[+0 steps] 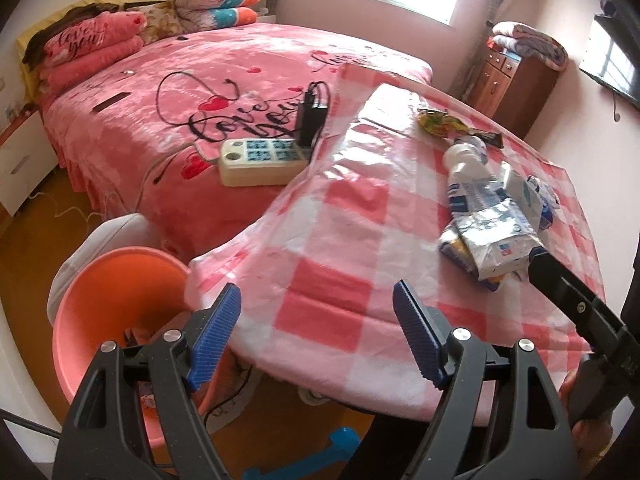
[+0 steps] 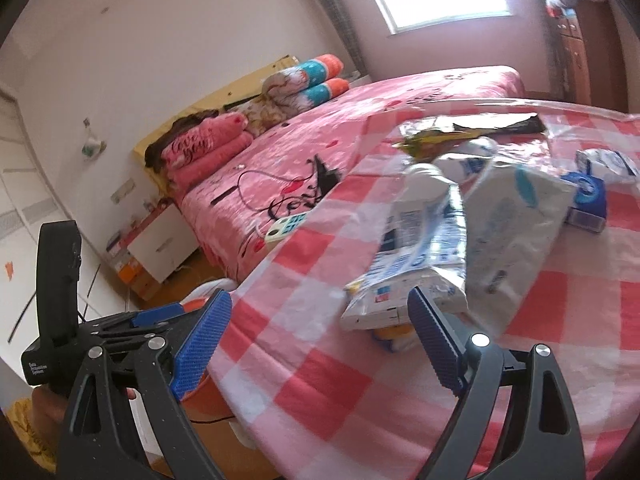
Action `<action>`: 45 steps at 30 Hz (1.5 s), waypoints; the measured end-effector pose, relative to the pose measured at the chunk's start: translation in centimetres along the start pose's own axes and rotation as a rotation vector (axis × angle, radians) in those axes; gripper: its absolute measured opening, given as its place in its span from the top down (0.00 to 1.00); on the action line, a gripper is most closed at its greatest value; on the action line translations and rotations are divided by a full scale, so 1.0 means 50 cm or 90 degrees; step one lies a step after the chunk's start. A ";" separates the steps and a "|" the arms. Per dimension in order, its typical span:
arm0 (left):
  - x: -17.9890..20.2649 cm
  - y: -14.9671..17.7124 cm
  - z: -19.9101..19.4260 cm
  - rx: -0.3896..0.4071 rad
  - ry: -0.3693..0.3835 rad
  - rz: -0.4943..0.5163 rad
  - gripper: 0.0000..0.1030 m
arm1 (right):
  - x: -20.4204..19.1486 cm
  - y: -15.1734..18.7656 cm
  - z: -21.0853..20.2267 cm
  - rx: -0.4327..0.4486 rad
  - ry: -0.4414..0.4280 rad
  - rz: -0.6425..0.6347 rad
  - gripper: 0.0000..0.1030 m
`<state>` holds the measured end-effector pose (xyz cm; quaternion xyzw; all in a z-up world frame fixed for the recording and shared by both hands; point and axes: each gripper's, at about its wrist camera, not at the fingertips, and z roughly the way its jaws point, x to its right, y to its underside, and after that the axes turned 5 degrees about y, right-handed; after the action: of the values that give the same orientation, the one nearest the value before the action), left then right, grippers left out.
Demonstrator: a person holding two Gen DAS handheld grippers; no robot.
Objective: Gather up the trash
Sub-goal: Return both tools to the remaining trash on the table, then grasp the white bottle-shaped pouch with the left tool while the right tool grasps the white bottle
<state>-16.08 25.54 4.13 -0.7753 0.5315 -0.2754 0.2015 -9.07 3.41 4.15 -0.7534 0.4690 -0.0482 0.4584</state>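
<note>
Trash lies on the pink checked tablecloth (image 1: pixel 340 240): a crushed white and blue carton (image 1: pixel 490 236), a white bottle (image 1: pixel 466 156), a white tissue pack (image 1: pixel 528 196) and a yellow-green wrapper (image 1: pixel 438 120). My left gripper (image 1: pixel 316 336) is open and empty over the table's near edge, beside a salmon-pink bin (image 1: pixel 116 312) at lower left. My right gripper (image 2: pixel 320 340) is open, its right pad just in front of the crushed carton (image 2: pixel 400 284). The tissue pack (image 2: pixel 516 232), bottle (image 2: pixel 424 184), wrapper (image 2: pixel 428 140) and a blue box (image 2: pixel 588 200) lie beyond.
A bed with a pink cover (image 1: pixel 224 92) stands behind the table, with a white power strip and black adapter (image 1: pixel 264 156) on it. A wooden cabinet (image 1: pixel 512 80) is at the back right. A white nightstand (image 2: pixel 160 244) stands left of the bed.
</note>
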 end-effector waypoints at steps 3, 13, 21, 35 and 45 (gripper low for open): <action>0.027 -0.017 0.006 0.002 0.009 0.009 0.23 | 0.032 -0.004 -0.009 0.007 0.010 0.020 0.14; 0.130 -0.060 0.038 -0.003 0.068 0.021 0.23 | 0.140 -0.026 -0.053 0.046 0.024 0.096 0.14; 0.209 -0.106 0.099 -0.028 0.150 -0.019 0.23 | 0.246 -0.041 -0.088 0.067 0.063 0.167 0.14; 0.248 -0.161 0.213 -0.059 0.180 -0.057 0.23 | 0.395 -0.087 -0.121 0.029 0.179 0.185 0.14; 0.253 -0.184 0.247 -0.056 0.168 -0.060 0.23 | 0.463 -0.133 -0.105 -0.015 0.202 0.191 0.14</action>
<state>1.98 17.22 2.93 -0.7645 0.5278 -0.3607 0.0827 5.55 -16.41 3.80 -0.6634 0.6427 -0.0920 0.3719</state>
